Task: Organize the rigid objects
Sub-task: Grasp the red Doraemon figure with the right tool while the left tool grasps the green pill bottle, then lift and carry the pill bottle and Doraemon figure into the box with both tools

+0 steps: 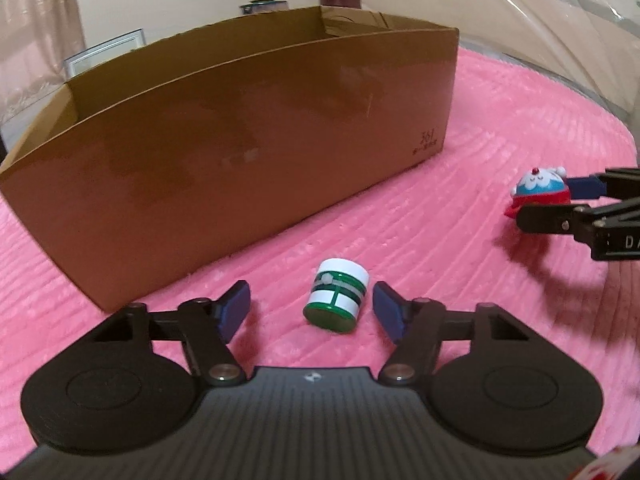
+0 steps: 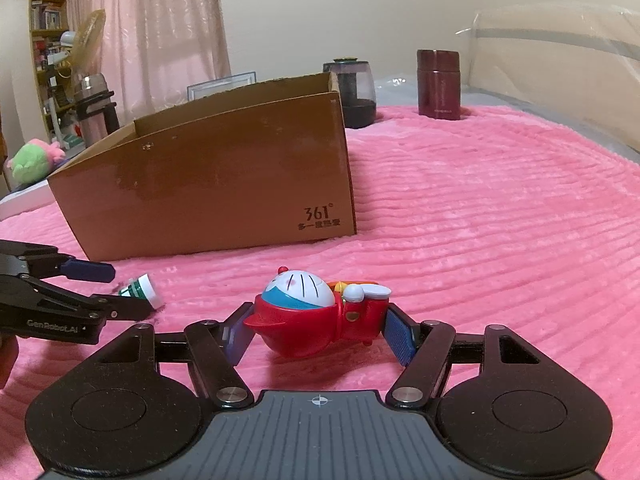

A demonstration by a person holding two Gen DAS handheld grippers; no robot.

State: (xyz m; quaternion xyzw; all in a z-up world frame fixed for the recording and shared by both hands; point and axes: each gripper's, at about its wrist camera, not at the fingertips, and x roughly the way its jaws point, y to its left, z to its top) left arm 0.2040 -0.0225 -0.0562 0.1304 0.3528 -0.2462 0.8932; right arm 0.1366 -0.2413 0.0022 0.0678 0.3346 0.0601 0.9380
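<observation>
A small white and green jar (image 1: 336, 296) lies on its side on the pink blanket, between the open fingers of my left gripper (image 1: 312, 310), closer to the right pad. It also shows in the right wrist view (image 2: 142, 288), with the left gripper (image 2: 114, 286) around it. A red and blue Doraemon toy (image 2: 316, 312) lies on its side between the open fingers of my right gripper (image 2: 320, 336); the pads stand beside it, contact unclear. The toy (image 1: 538, 188) and right gripper (image 1: 556, 200) show at the right in the left wrist view.
An open brown cardboard box (image 1: 248, 152) stands on the blanket behind both objects, also in the right wrist view (image 2: 224, 184). A maroon flask (image 2: 438, 84) and a dark glass jar (image 2: 356, 92) stand far back. A clear plastic sheet (image 2: 560, 72) is at right.
</observation>
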